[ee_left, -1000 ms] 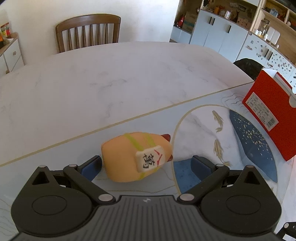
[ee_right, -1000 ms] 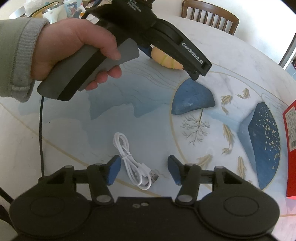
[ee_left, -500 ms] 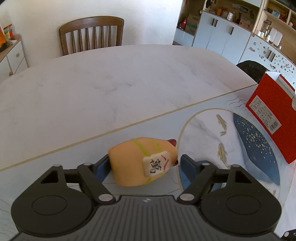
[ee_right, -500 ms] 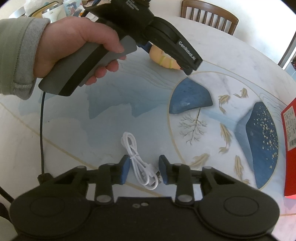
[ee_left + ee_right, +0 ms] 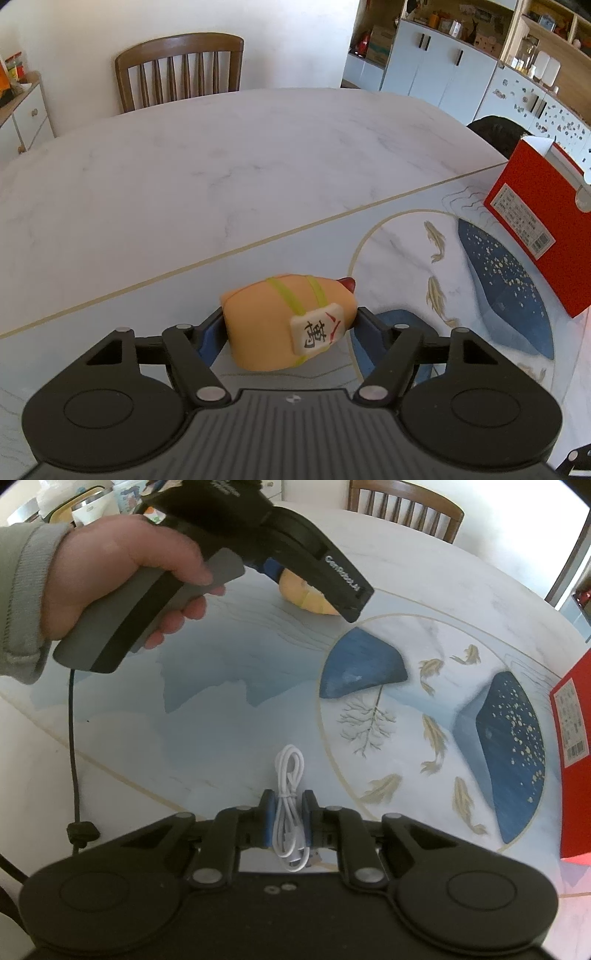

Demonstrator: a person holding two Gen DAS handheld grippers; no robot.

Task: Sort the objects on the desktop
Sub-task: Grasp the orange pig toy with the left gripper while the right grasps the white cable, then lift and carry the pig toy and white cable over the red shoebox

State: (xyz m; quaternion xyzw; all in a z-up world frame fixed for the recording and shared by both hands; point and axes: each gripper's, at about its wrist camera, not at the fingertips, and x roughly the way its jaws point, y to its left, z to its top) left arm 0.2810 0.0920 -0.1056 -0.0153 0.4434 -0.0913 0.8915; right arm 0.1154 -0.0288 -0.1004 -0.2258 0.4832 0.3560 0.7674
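- Right now my left gripper (image 5: 290, 325) has its blue pads on either side of an orange squishy toy (image 5: 284, 325), and its jaws are closing in on it; the pads sit against the toy's flanks.
- That toy is a soft, rounded block with yellow-green stripes, a cream tile printed with a black character and red strokes, and a small red tip at its far end. It lies on the printed desk mat (image 5: 406, 258), just inside the mat's gold border line.
- My right gripper (image 5: 288, 821) is clenched tight on a coiled white USB cable (image 5: 290, 805); the bundle runs up between the two blue pads, with its loop sticking out ahead and its plug end toward the camera.
- From the right wrist view, my left hand (image 5: 110, 583), in a grey sleeve cuff, grips the other tool's handle above the mat, and the toy (image 5: 306, 596) peeks out beneath it.
- A red cardboard box (image 5: 535, 229) stands at the mat's right edge, well apart from both the toy and the cable.
- Beyond the mat, the white marble table (image 5: 221, 158) stretches to a wooden chair (image 5: 181, 70).
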